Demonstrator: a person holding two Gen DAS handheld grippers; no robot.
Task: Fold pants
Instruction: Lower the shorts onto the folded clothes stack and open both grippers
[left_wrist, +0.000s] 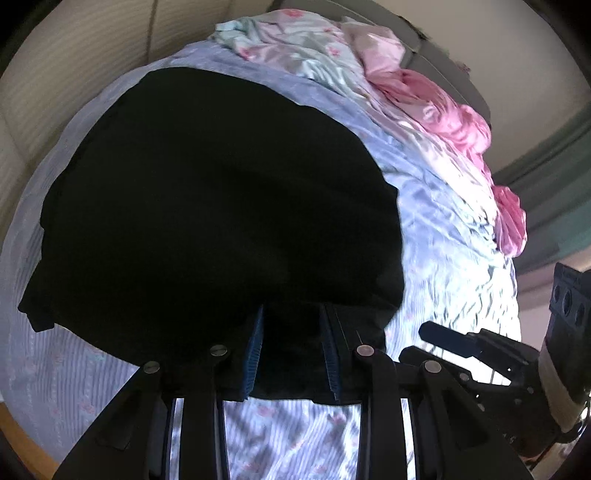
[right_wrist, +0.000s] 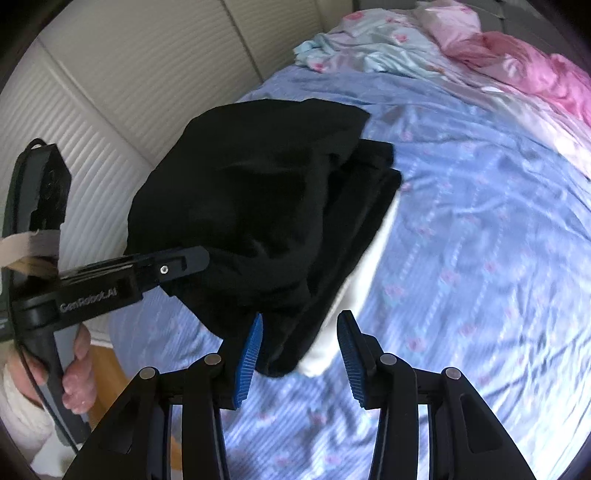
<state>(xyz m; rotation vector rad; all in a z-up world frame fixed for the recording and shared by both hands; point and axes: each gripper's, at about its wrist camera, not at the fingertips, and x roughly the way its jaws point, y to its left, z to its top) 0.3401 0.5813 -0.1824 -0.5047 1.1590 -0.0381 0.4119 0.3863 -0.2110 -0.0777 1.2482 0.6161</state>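
Between left jaws: black pants (left_wrist: 221, 206).

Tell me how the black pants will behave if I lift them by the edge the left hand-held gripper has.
Probably floppy: the black pants sag in soft folds from the left hand-held gripper, so the free part should droop. Likely light, since one pinch holds up a bunch. They may slide on the sheet, which looks smooth.

One pair of black pants (right_wrist: 258, 206) sits mid-frame. Two grippers: the left gripper (left_wrist: 291, 350) at the bottom, the right gripper (right_wrist: 301, 354) likewise. One blue sheet (right_wrist: 480, 229) fills the frame, one pink quilt (right_wrist: 535, 74) upper right, one hand (right_wrist: 79, 373) lower left.
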